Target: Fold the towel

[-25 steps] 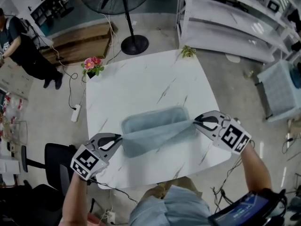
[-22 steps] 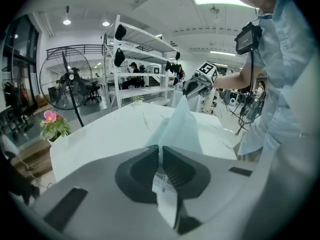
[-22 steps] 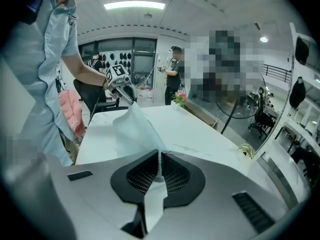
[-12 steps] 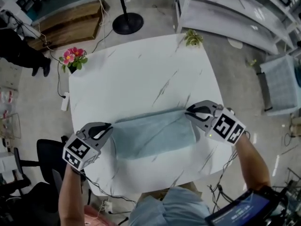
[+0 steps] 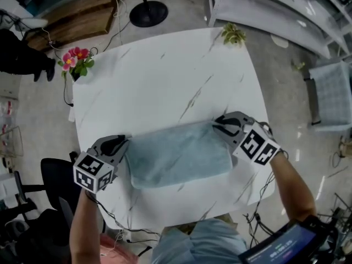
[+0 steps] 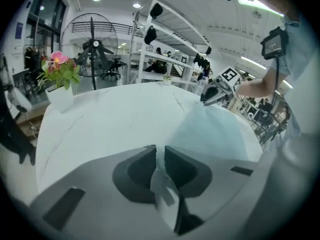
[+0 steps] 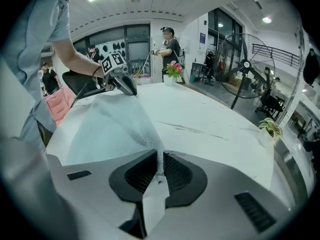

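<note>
The towel [image 5: 179,155] lies flat on the table [image 5: 165,70], on the half nearest the person, as a wide rectangle with its long sides running along the table's near edge. Its near side looks rounded and thick, so one fold, bringing one long edge over onto the other, appears to be laid down already.

The left gripper [image 5: 118,144] sits low at the towel's far left corner and the right gripper [image 5: 220,124] at its far right corner, both toward the table's middle. In each gripper view the jaws stand narrow, with a thin edge of cloth in the slit between them. Both pairs have just been opening, so the grip seems to be easing, but the corners are not yet free.

What seems left is letting go of the two corners, drawing the grippers clear of the cloth, and then probably a second fold bringing one short end over the other. The top layer looks fairly smooth, and the corners seem roughly matched, though the edges under the grippers are hidden.
</note>
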A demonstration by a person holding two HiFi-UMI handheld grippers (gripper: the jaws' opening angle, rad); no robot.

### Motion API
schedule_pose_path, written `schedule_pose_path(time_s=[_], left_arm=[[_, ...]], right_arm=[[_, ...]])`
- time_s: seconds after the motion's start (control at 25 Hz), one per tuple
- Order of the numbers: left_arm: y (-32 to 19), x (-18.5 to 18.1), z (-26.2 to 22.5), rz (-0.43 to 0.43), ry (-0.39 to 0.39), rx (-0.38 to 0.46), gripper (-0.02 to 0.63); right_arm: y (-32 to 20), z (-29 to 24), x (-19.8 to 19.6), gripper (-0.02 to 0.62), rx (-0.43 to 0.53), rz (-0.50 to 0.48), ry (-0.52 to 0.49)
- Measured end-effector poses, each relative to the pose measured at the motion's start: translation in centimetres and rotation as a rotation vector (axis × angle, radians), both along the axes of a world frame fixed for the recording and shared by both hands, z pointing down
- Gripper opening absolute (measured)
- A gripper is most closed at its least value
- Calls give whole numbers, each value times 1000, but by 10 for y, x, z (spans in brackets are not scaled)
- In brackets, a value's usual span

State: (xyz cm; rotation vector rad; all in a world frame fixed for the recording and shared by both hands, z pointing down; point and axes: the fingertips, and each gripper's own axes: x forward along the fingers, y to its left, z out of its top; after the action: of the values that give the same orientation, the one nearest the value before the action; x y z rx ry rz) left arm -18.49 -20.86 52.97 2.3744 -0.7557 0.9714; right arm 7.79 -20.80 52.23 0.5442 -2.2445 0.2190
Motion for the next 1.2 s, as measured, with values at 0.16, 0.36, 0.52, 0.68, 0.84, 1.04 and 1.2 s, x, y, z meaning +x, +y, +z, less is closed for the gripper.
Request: schedule_pose_path(time_s=[0.16,0.36,0.52,0.68,0.84,1.04,1.2], left_arm=[[-19,-16,-9,-147,10,53,110],[-31,-64,-40,-331,10,135,161],[-10,-65,-86,-333,57,191,121],[55,-20,-91,-155,105,139,70],[119,13,-42,-5,29,57,60],[132,17,-2,30,-82,33,57],[128,13,2,27,-87,26,51]], right_arm=[[-5,-12,-5,122,-36,62,-94],[-8,-42,5,160,2,142,-165],[9,-65,12,149,56,164,-163],[57,-74,-2,47,47,135,-145],[108,-49,-27,28,18,78,-78],[119,-3,-20,15,-9,151,82],[137,13,-4,14,-64,176,92]])
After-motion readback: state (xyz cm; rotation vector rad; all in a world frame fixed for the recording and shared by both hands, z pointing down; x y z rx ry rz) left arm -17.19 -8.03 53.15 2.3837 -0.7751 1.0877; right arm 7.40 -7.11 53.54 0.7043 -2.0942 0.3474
